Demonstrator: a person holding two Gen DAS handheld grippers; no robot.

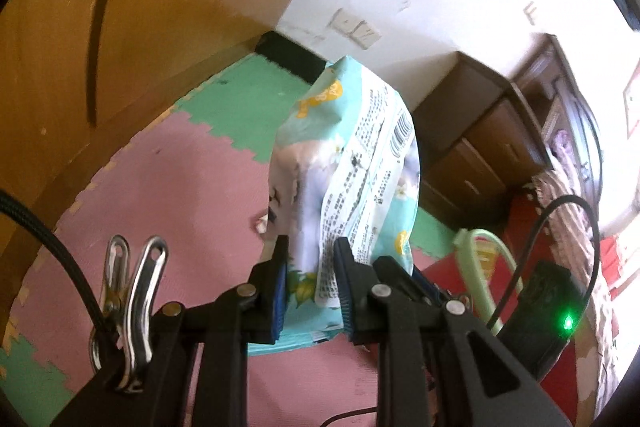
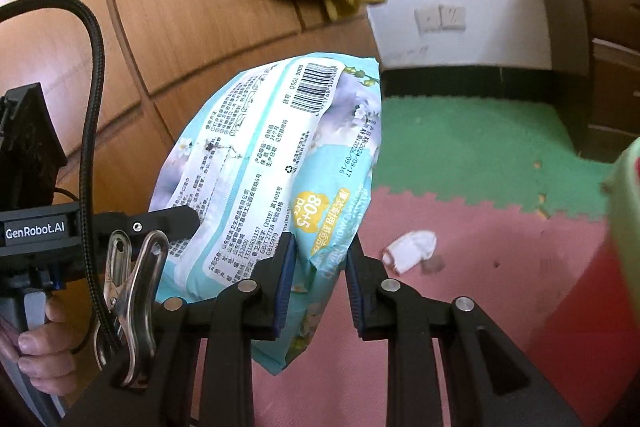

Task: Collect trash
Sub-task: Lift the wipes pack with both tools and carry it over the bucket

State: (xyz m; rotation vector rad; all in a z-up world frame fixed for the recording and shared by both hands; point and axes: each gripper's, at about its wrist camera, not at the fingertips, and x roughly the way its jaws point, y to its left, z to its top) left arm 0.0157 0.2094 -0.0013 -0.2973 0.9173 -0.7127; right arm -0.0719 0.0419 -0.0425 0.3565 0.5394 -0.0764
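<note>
A: What's past the right gripper (image 2: 320, 275), off to its right?
B: A pale green thing (image 2: 626, 227), blurred and cut off by the frame edge; I can't identify it.

1. The left wrist camera sits close behind its gripper (image 1: 310, 281), looking down at the floor mat (image 1: 180, 187).
2. The right wrist camera does likewise.
3. Both see the blue packet (image 1: 352, 163) (image 2: 272, 163) up close.

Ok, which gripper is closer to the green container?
Right. The right gripper has the green container just off its right side; the left gripper, pinching the same wipes packet, sits farther away.
</note>
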